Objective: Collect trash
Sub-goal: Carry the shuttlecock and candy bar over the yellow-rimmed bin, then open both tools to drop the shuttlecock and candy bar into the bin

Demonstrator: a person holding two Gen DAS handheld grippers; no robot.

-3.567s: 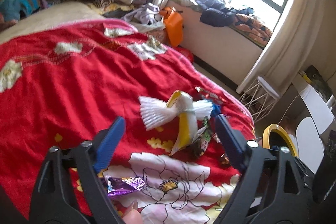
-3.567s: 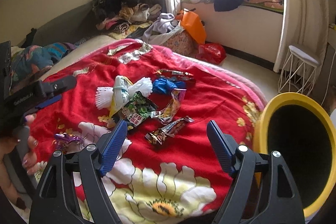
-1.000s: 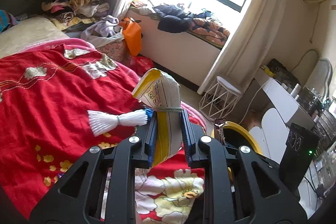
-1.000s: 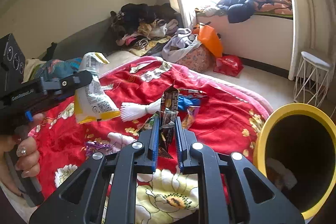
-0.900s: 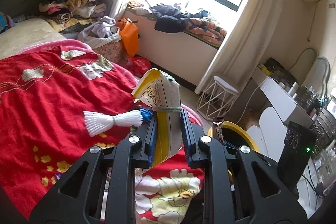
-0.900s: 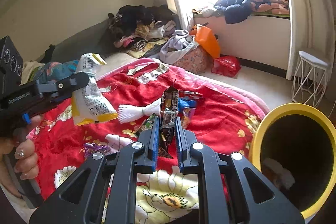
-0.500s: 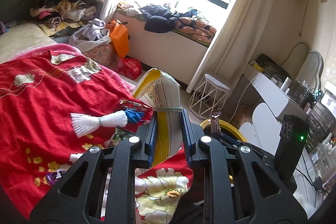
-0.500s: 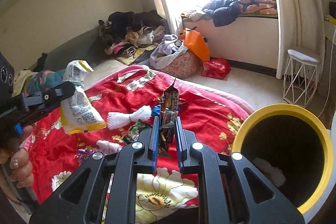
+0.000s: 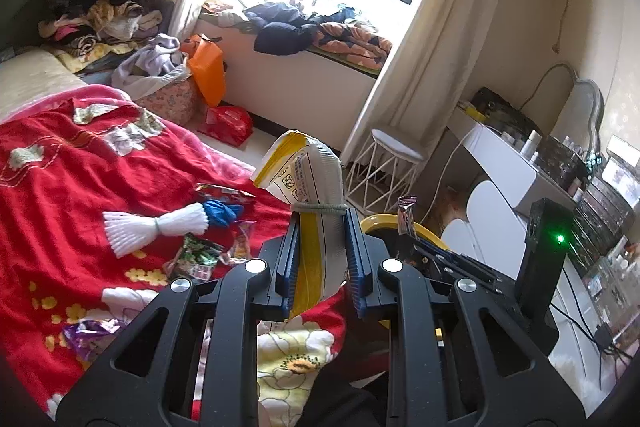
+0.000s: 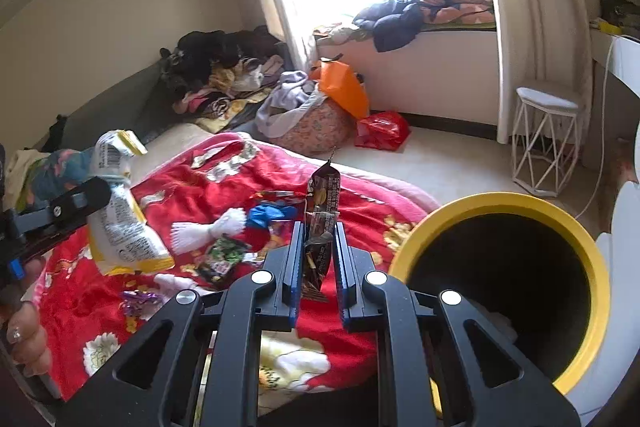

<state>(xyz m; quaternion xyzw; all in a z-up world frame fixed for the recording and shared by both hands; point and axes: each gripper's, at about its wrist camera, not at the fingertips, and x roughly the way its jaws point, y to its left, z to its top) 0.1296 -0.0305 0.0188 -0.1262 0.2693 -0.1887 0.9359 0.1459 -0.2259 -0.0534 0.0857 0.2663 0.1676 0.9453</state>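
Your left tool (image 9: 320,259) is clenched on a white and yellow snack bag (image 9: 316,187), its blue pads pressing both sides of the bag just below a band wound round it. The bag stands upright out of the jaws, its open yellow-edged mouth tilted toward the window. From the right wrist view the same bag (image 10: 120,227) hangs off the left tool's black finger at the left edge, above the bed, with a hand (image 10: 24,331) gripping the handle below.

Your right tool (image 10: 318,267) is clenched on a dark brown candy wrapper (image 10: 322,223), which stands upright between its pads with the crimped top pointing up. In the left wrist view that wrapper (image 9: 406,217) pokes up beside the yellow bin's rim.

The yellow bin (image 10: 592,267) sits just right of the right tool, off the edge of the bed, its dark mouth open toward you, with something pale lying at the bottom.

On the red floral blanket (image 10: 360,211) beyond the tools more trash lies loose: a white tasselled bundle (image 10: 208,229) tied to something blue (image 10: 268,215), a green and black packet (image 10: 224,257) near it, and a purple foil wrapper (image 10: 138,299) closer to you.

Farther out stand an orange bag (image 10: 344,87), a red bag (image 10: 382,131) on the floor, a white wire stool (image 10: 546,139) by the curtain, and heaped clothes (image 10: 224,67) against the wall.
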